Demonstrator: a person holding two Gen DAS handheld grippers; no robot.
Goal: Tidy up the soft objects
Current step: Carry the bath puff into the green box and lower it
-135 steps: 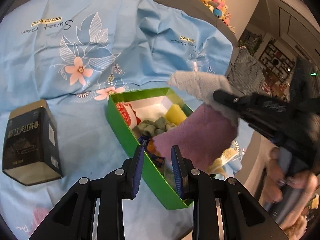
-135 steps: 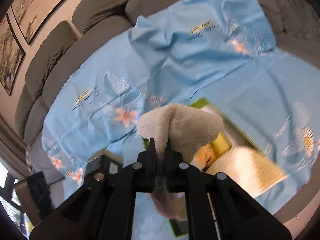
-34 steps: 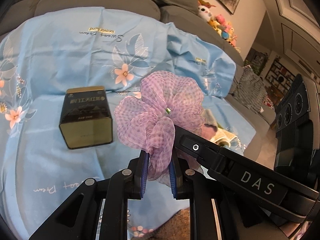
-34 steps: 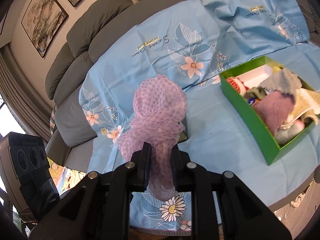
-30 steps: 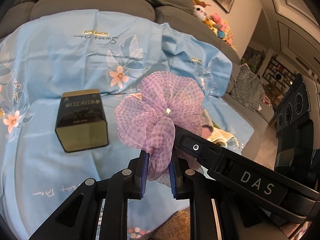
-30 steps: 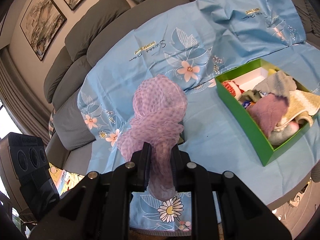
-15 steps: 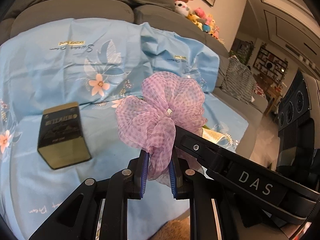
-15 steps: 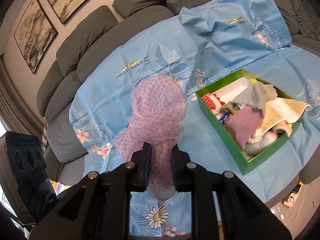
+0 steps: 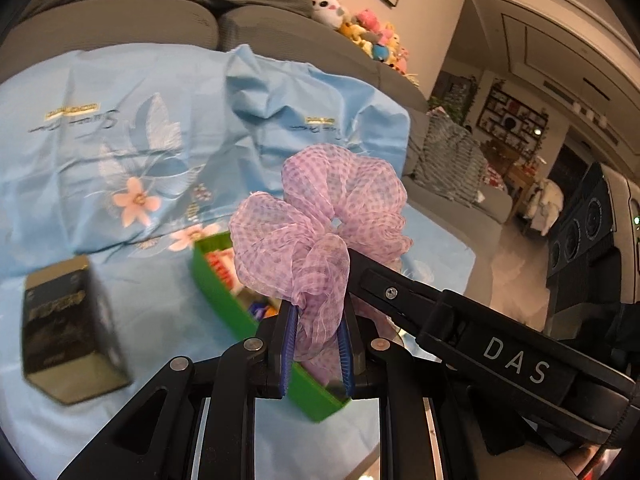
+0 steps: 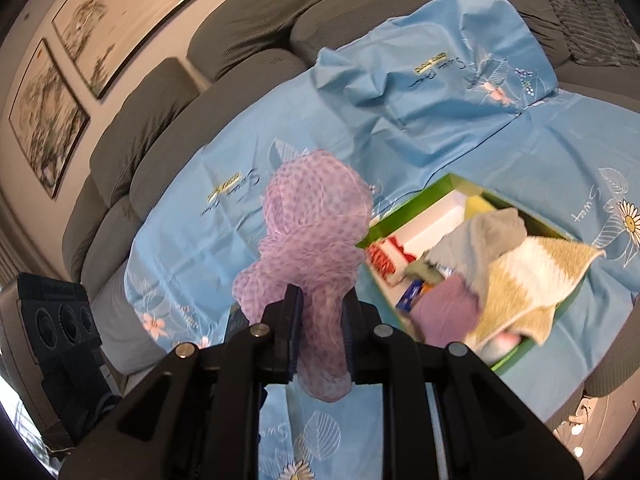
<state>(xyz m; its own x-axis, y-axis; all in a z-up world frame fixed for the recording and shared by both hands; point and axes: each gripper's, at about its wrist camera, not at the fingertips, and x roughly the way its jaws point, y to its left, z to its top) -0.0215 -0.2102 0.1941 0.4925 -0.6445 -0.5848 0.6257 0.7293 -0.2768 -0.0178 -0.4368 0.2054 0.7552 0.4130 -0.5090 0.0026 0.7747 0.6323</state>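
A frilly purple checked scrunchie (image 9: 324, 224) is held in the air by both grippers. My left gripper (image 9: 316, 320) is shut on its lower fold. My right gripper (image 10: 320, 312) is shut on it too (image 10: 312, 240), and its black arm crosses the left wrist view at lower right. Below and behind the scrunchie stands the green box (image 9: 224, 300), seen fuller in the right wrist view (image 10: 532, 356). It holds a purple cloth (image 10: 444, 312), a yellow-and-white towel (image 10: 532, 280), a grey cloth (image 10: 484, 240) and a red-and-white item (image 10: 384, 256).
A dark gold-edged tin (image 9: 64, 328) stands on the light blue flowered sheet (image 9: 120, 128) left of the box. Grey sofa cushions (image 10: 240, 28) rise behind. Plush toys (image 9: 360, 28) sit on the sofa back. A black speaker (image 10: 60, 316) is at the left.
Both grippers have carried the scrunchie to the right, toward the green box, which now shows under it in the left wrist view. The tin has slid to the left of that view.
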